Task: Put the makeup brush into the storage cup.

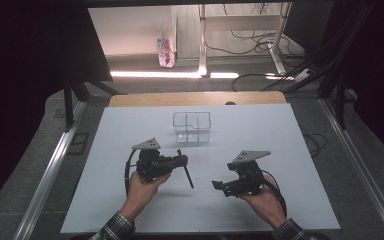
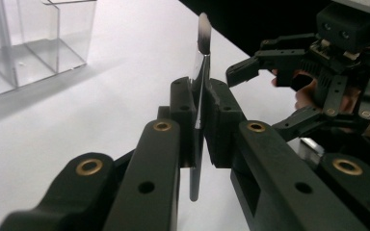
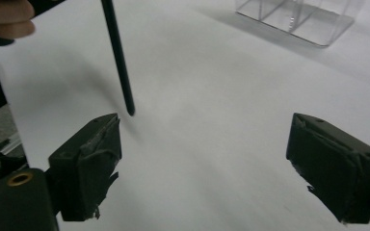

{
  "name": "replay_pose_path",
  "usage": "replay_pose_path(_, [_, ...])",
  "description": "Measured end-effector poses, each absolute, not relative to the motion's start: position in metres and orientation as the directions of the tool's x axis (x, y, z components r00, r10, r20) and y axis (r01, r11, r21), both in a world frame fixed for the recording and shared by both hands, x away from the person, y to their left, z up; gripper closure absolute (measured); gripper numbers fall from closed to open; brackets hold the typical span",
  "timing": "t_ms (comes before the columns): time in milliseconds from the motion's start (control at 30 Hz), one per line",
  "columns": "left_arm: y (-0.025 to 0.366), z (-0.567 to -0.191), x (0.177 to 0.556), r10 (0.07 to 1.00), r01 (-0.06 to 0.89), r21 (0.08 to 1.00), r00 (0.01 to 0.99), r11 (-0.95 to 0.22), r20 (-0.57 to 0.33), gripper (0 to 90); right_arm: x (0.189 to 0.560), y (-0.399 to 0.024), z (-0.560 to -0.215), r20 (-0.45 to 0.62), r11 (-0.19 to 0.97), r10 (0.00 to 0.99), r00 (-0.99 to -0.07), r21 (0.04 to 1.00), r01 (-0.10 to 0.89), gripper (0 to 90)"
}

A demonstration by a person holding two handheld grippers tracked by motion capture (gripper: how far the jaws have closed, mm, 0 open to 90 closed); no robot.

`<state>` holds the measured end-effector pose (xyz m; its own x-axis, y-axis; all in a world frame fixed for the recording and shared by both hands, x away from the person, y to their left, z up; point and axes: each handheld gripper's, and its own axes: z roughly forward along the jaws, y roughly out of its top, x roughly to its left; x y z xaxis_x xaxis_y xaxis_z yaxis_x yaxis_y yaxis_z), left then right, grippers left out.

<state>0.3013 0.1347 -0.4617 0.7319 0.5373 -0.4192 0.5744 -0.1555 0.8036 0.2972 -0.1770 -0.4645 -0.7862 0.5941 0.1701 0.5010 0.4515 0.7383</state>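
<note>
Now, a pen is held by one gripper alone, and the clear box is not yet filled.

The white table (image 1: 130,150) is taken first: the clear divided box (image 1: 192,126) is set near its far middle, and nothing can be seen in its compartments, so the stowing is judged to be still ahead. Well on the near side of it, the left gripper (image 2: 200,108) is clamped tight on the black pen (image 1: 185,169), which is gripped near its middle and slanted, its lower tip being kept close to the table, though contact cannot be told. Just beside it, to the right, the right gripper (image 3: 202,163) is spread wide with nothing between the jaws; the pen is seen ahead of its left jaw, untouched. What is judged to be left: the pen is to be carried across and dropped into a compartment.
</note>
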Motion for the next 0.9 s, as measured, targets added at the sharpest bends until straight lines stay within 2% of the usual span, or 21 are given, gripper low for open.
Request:
replay_pose_path(67, [0.135, -0.461, 0.301, 0.549, 0.569, 0.806, 0.732, -0.166, -0.404, 83.4, 0.298, -0.181, -0.464, 0.16, 0.455, 0.602, -0.782, 0.736, 0.501, 4.5])
replay_pose_path(200, [0.137, -0.46, 0.301, 0.564, 0.56, 0.809, 0.732, -0.178, -0.383, 83.4, 0.299, -0.184, -0.466, 0.152, 0.468, 0.613, -0.776, 0.72, 0.511, 0.0])
replay_pose_path(600, [0.137, -0.457, 0.3, 0.598, 0.54, 0.815, 0.731, -0.212, -0.329, 83.4, 0.3, -0.204, -0.463, 0.148, 0.47, 0.623, -0.768, 0.714, 0.519, 0.0])
replay_pose_path(900, [0.137, -0.455, 0.3, 0.617, 0.523, 0.82, 0.731, -0.233, -0.292, 83.4, 0.295, -0.219, -0.461, 0.107, 0.47, 0.654, -0.749, 0.718, 0.513, 0.0])
